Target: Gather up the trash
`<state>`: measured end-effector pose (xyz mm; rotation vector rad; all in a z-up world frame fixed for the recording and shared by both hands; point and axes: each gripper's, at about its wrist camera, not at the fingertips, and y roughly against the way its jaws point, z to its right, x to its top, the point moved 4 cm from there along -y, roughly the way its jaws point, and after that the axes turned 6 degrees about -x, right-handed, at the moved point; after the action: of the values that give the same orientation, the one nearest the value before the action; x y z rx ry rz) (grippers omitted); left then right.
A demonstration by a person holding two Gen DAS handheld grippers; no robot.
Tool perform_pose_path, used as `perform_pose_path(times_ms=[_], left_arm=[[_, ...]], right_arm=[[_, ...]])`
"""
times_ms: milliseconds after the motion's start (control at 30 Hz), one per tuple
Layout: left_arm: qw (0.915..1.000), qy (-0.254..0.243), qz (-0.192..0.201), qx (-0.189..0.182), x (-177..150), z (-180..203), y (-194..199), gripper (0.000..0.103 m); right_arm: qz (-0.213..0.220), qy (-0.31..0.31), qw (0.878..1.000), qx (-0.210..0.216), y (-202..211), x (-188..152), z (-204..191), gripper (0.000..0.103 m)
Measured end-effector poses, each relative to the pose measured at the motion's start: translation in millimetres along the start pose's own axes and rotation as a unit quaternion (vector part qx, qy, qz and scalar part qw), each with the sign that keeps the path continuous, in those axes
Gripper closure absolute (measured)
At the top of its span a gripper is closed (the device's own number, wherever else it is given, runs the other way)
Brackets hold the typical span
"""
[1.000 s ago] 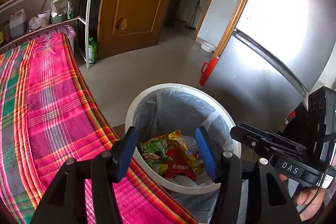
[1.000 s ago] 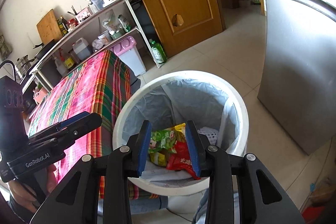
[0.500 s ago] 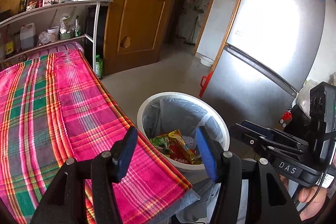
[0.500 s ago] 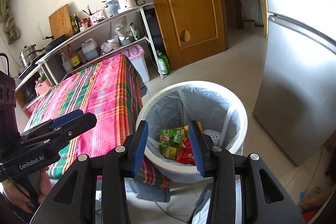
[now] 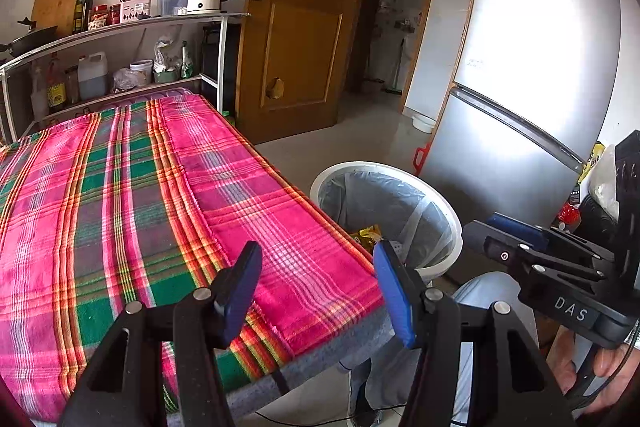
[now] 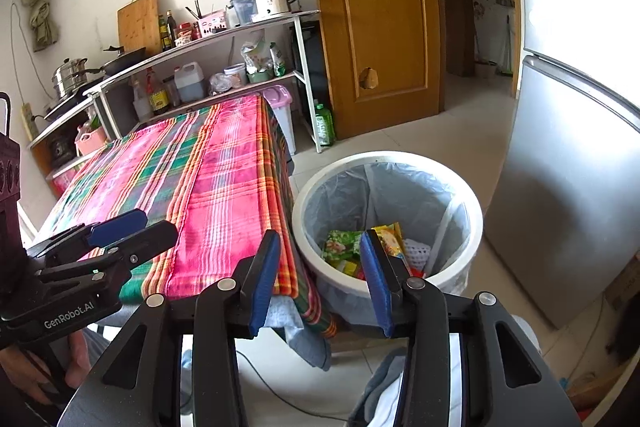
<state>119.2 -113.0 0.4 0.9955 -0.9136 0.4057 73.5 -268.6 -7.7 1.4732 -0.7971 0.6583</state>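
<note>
A white trash bin [image 6: 474, 205] with a grey liner stands on the floor beside the table; it also shows in the left wrist view [image 5: 448, 211]. Green, yellow and red snack wrappers [image 6: 344, 247] lie inside it. My left gripper [image 5: 316, 287] is open and empty above the near edge of the plaid tablecloth [image 5: 140, 195]. My right gripper [image 6: 318, 281] is open and empty, held above the gap between the table corner and the bin. Each gripper shows in the other's view: the right one [image 5: 532, 255], the left one [image 6: 120, 231].
A silver fridge [image 6: 568, 163] stands right of the bin. A wooden door [image 6: 380, 19] and a metal shelf rack [image 6: 200, 43] with a kettle and bottles are at the back. A pink-lidded bin [image 6: 280, 115] sits by the table's far end.
Both grippers have pulled up and back from over the bin toward the table's near end. The wrappers stay in the bin. Both jaws remain open.
</note>
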Motion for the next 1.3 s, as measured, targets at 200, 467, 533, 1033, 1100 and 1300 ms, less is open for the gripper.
perform_pose_path(times_ms=[200,467,533,1033,1100,1300], left_arm=[[0.9999,-0.001,0.007,0.009,-11.2,-1.2,10.3,0.043],[0.9998,0.003,0.015,0.013,-17.1,-3.2,16.7,0.043],[0.9998,0.003,0.015,0.013,-17.6,-3.2,16.2,0.043],[0.9996,0.0,0.016,0.024,-21.0,-0.6,18.0,0.043],[0.9996,0.0,0.016,0.024,-20.8,-0.8,18.2,0.043],[0.9995,0.002,0.017,0.027,-20.3,-0.6,19.1,0.043]], right_arm=[[0.004,0.002,1.0,0.003,2.2,-7.6,-7.2,0.06],[0.0,0.006,1.0,0.008,0.5,-12.7,-11.2,0.06],[0.0,0.007,1.0,0.009,0.6,-13.4,-10.9,0.059],[-0.002,0.004,1.0,0.013,0.7,-15.6,-10.5,0.059],[-0.002,0.006,1.0,0.013,1.2,-15.7,-10.7,0.059],[0.002,0.007,1.0,0.014,3.3,-14.5,-10.8,0.059]])
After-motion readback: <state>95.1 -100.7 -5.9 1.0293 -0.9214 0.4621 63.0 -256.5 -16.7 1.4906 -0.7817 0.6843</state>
